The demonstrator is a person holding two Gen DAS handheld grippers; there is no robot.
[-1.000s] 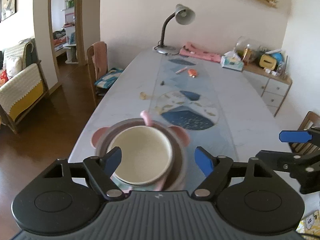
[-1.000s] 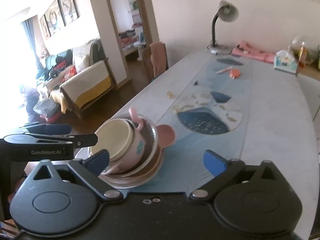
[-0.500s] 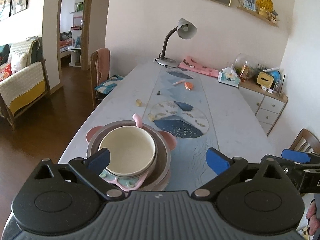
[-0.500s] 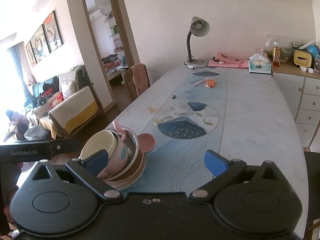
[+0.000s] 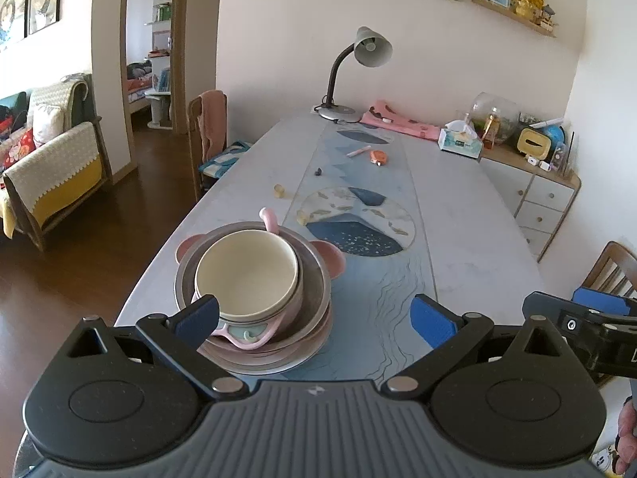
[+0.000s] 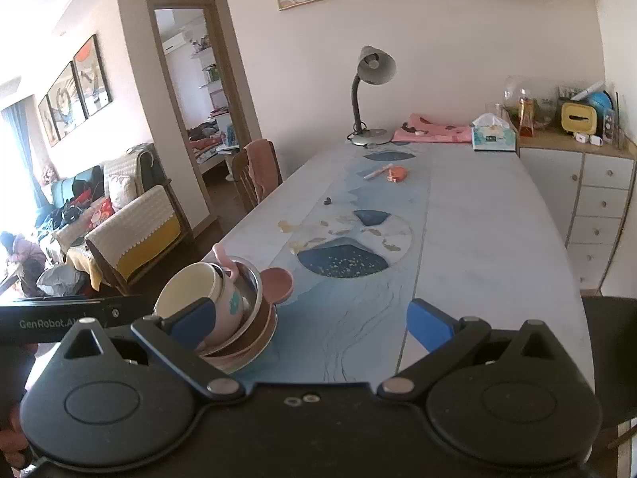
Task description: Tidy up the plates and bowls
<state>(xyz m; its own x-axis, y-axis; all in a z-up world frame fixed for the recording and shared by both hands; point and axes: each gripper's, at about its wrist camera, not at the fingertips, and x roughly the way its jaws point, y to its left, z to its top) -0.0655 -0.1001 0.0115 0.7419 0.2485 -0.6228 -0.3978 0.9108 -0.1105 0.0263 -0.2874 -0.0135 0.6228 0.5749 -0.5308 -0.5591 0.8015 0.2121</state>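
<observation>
A stack of dishes stands near the table's near left corner: a cream bowl (image 5: 247, 275) nested in a pink handled cup (image 5: 254, 332), inside a steel bowl (image 5: 314, 279), on a pink eared plate (image 5: 332, 257). The stack also shows in the right wrist view (image 6: 223, 310). My left gripper (image 5: 314, 318) is open and empty, just behind and above the stack; its left fingertip overlaps the stack's near rim in the image. My right gripper (image 6: 310, 322) is open and empty, to the right of the stack.
The long marble table (image 5: 458, 239) carries a blue patterned runner (image 5: 358, 235), a desk lamp (image 5: 358, 75), a pink cloth (image 5: 402, 123), a tissue box (image 5: 460, 141) and small items mid-table. A chair (image 5: 207, 139) stands at the left, a drawer cabinet (image 5: 545, 203) at the right.
Both grippers have pulled back and risen away from the stack, so it looks smaller and farther off. The stack stays put. Both grippers remain open.
</observation>
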